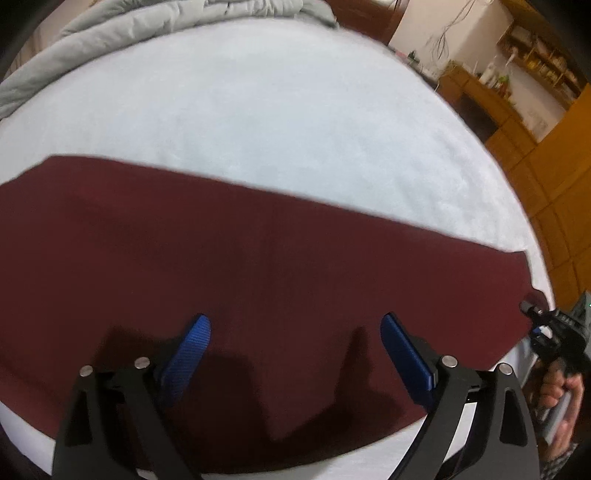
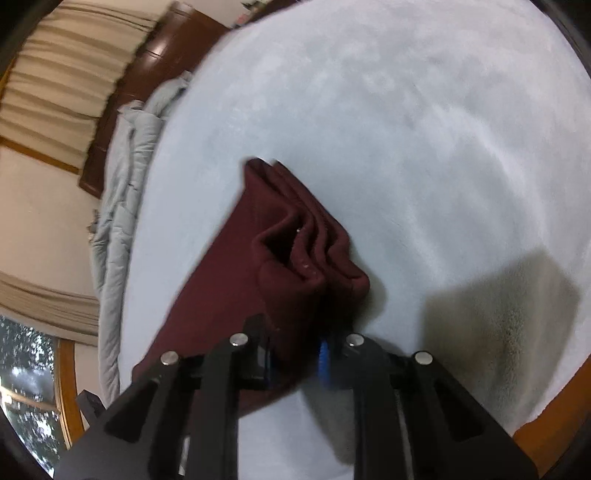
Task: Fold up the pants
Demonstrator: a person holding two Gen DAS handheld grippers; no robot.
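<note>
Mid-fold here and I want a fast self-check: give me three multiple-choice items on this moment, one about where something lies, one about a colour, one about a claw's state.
1. Where do the pants lie?
A. on the pale bed cover
B. on the wooden floor
C. on the grey quilt

2. What colour are the pants?
A. navy
B. dark maroon
C. green

3. What is the right claw doing?
A. hanging open above the bed
B. shut on the pants
C. shut on the quilt

Answers:
1 A: the bed cover shows all round the cloth, and the quilt is bunched at the far edge.
2 B: both views show deep red-brown fabric.
3 B: bunched maroon cloth sits pinched between its blue pads, while the left claw hangs open.
</note>
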